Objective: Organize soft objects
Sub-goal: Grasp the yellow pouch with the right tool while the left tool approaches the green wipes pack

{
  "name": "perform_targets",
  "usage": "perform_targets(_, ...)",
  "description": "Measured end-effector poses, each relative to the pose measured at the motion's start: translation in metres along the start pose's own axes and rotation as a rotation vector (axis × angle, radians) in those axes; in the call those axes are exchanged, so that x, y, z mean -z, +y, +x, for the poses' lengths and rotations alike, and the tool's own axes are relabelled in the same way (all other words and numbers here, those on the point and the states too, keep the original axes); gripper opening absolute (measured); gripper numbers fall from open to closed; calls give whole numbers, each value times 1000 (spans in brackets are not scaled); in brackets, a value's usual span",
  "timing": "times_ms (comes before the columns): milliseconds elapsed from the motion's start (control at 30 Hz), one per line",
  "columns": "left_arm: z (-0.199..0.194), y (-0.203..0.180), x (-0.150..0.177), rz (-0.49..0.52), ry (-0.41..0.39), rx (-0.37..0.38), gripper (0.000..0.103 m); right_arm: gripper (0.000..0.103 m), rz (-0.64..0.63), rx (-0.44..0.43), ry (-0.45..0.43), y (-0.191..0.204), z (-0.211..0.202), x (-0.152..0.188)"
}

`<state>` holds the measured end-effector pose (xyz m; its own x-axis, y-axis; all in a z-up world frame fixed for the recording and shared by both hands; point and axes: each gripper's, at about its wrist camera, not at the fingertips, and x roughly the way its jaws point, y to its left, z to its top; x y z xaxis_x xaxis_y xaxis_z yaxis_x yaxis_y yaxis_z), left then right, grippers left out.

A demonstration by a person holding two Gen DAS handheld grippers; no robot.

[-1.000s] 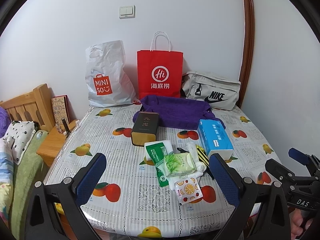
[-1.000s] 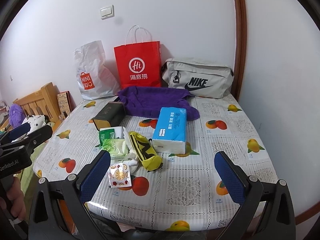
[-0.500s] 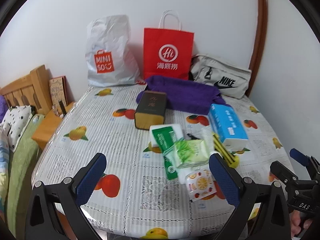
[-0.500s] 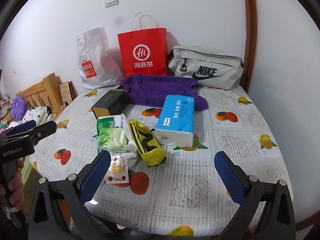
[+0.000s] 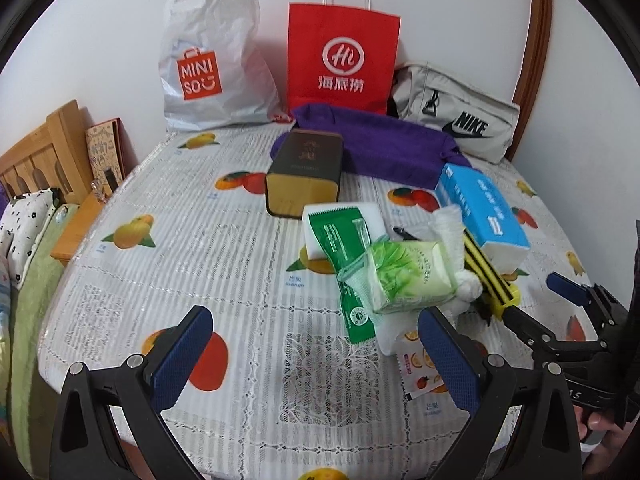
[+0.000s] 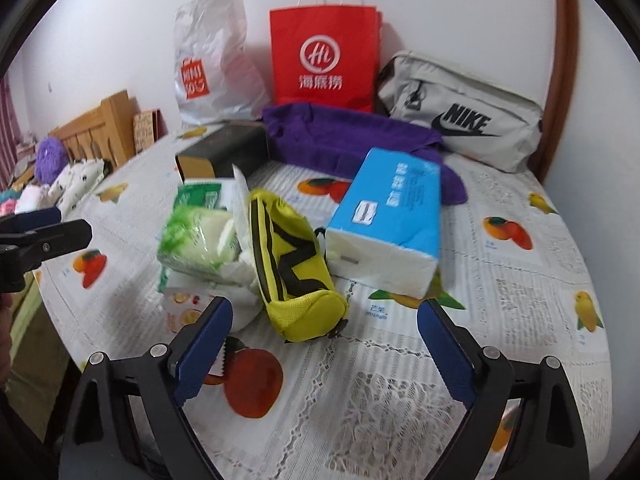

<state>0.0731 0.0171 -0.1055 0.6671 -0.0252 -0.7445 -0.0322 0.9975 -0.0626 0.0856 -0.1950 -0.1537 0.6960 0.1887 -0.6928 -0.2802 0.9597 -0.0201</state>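
A pile of soft items lies mid-table: a green tissue pack (image 5: pixel 412 276) (image 6: pixel 196 236), a green wipes packet (image 5: pixel 344 248), a yellow and black pouch (image 6: pixel 292 264) (image 5: pixel 486 276), a blue tissue pack (image 6: pixel 388 216) (image 5: pixel 480 208) and a fruit-print sachet (image 5: pixel 420 364). A purple cloth (image 5: pixel 384 144) (image 6: pixel 344 136) lies behind. My left gripper (image 5: pixel 316 360) is open and empty, just in front of the pile. My right gripper (image 6: pixel 324 356) is open and empty, just in front of the pouch.
A dark tin box (image 5: pixel 308 172) stands behind the pile. A white Miniso bag (image 5: pixel 208 64), a red paper bag (image 5: pixel 342 56) and a grey Nike bag (image 5: pixel 460 120) line the back wall. A wooden headboard (image 5: pixel 40 156) and bedding lie left of the table (image 5: pixel 200 240).
Both grippers have moved forward and lower toward the pile, which now looks larger and closer. Both stay open.
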Motion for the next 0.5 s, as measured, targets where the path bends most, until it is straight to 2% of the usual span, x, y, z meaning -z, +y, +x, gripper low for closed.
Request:
perform_targets(167,18,1,0,2,37,7,103,89,-42,-3,10,-1,22,-3)
perform_targets(200,21,1,0,0,43,11,103,84,-51,-1,4,0,26,-4)
perform_targets(267,26,1,0,-1,54,17,103,59,-57,-39,-2,-2,30,-7)
perform_targets(300,28,1,0,0,58,19,103,38,-47,-66,5,-3,31,-8)
perform_targets(500,37,4,-1,-14,73,46,103,32,93,-185,1,-22,16,-8)
